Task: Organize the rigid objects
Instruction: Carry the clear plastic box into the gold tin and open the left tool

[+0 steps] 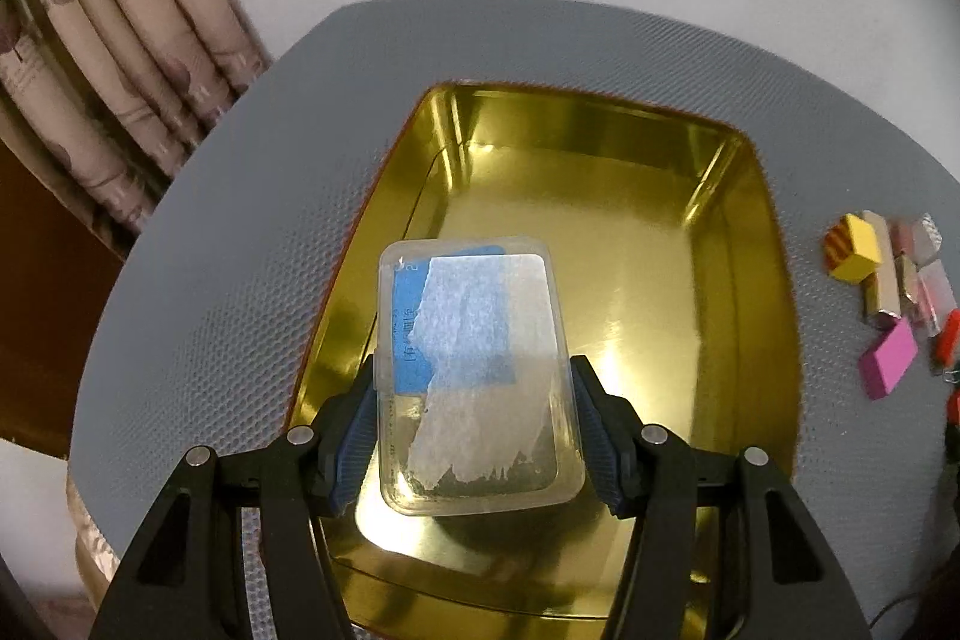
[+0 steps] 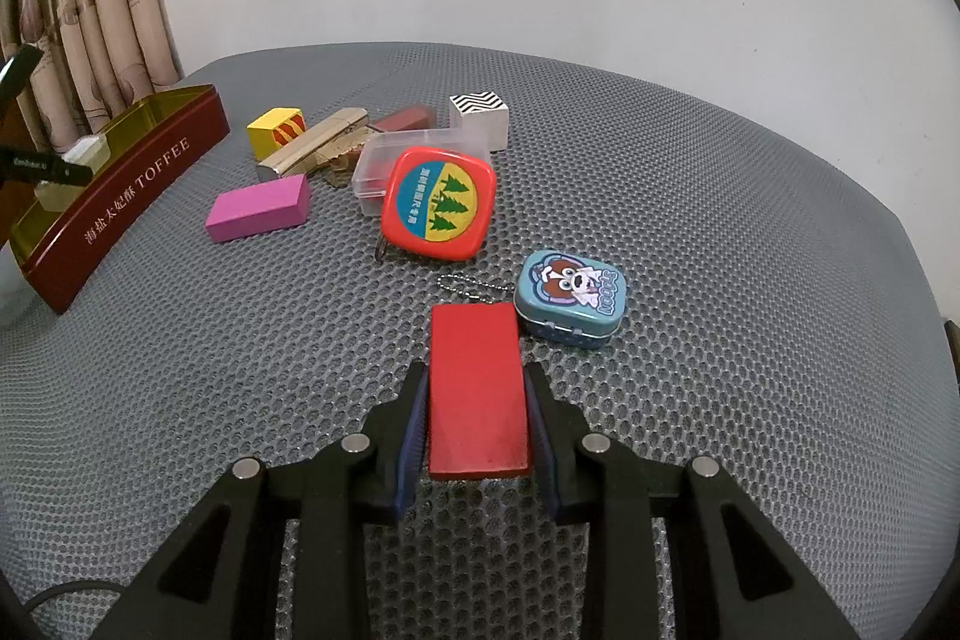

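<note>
A clear plastic case (image 1: 477,376) is held clamped in the left gripper (image 1: 477,436) jaws above the gold-lined toffee tin (image 1: 600,196), while a red block (image 2: 478,388), right of that tin beside a blue mint tin (image 2: 571,301), is gripped by the right gripper (image 2: 478,436).

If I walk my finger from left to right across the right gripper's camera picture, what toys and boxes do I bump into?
Toffee tin → pink block → red tape measure with trees → red block in the right gripper → blue puppy tin.
</note>
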The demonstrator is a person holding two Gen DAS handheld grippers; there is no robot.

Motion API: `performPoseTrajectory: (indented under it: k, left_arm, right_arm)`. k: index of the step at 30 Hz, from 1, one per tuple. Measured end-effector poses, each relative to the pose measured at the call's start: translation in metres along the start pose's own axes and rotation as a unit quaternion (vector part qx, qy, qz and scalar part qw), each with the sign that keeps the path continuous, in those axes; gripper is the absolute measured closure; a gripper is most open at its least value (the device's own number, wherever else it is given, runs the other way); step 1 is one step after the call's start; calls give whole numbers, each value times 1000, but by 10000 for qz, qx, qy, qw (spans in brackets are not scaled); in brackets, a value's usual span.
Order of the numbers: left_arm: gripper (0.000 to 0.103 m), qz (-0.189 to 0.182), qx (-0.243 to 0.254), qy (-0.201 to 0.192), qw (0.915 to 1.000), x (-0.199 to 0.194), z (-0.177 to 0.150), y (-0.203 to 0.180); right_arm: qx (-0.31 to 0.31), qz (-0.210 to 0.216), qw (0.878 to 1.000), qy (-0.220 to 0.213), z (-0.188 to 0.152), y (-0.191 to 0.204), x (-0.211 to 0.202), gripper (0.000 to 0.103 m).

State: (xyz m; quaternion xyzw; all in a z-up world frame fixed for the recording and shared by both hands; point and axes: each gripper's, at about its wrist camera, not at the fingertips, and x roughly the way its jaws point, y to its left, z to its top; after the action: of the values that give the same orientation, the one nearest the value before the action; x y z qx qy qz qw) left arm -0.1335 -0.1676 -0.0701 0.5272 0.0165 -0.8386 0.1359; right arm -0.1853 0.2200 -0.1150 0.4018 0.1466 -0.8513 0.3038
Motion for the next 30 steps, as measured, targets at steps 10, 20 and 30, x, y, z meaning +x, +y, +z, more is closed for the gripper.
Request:
performPoseTrajectory:
  k: [10,20,30]
  left_arm:
    - [47,32,58,148,9999,11,-6,5]
    - [46,1,24,226,9997,17,-4,6]
    - [43,-44,59,-133,9999,-15,-10,-1]
  right_arm:
    - [-24,-25,10000,1,0,0,0,72]
    - [-25,-24,10000,2,0,0,0,72]
    - [-59,-59,10000,2,0,-1,0,72]
